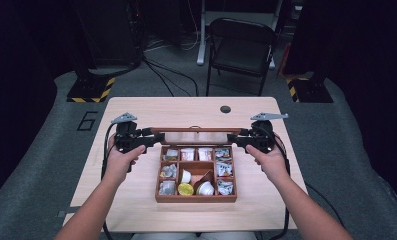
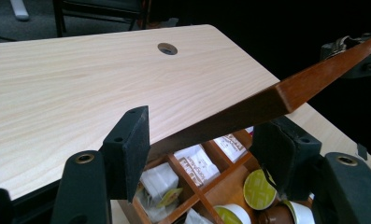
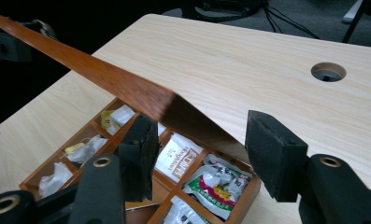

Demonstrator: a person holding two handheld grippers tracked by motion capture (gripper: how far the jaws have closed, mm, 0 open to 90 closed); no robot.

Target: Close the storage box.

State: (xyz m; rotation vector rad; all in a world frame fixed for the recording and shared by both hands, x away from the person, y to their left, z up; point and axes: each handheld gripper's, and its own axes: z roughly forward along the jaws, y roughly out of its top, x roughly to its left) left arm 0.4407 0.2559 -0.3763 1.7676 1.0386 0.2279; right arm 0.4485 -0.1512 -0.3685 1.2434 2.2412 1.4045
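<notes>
Nearest the bottom of the frame, two bare forearms run up from the lower edge to the hands. Above them, in the middle of the frame, sits a shallow brown wooden box (image 1: 196, 199) on the pale, wood-grain table (image 1: 136, 210). Thin slats split it into small square compartments: crinkly foil sachets fill the side and far ones, while round pods with yellow-green and white lids lie in the centre. The print on the sachets is too small to read.

Just beyond the box, its lid (image 1: 196, 131), a flat frame of glossy reddish-brown wood, is raised off the box and spans between the two tools. The left gripper (image 1: 153, 138), matte black with foam-faced blocky jaws, has the lid's left end between its jaws; its own camera shows the rim wedged there, the right pad partly behind it. The right gripper (image 1: 236, 138) takes the lid's other end the same way, though whether its far pad presses the wood is hard to tell.

Farther up, a round cable hole (image 1: 225, 109) pierces the tabletop, and a dark folding chair (image 1: 241, 47) stands on grey carpet; the rest is black.
</notes>
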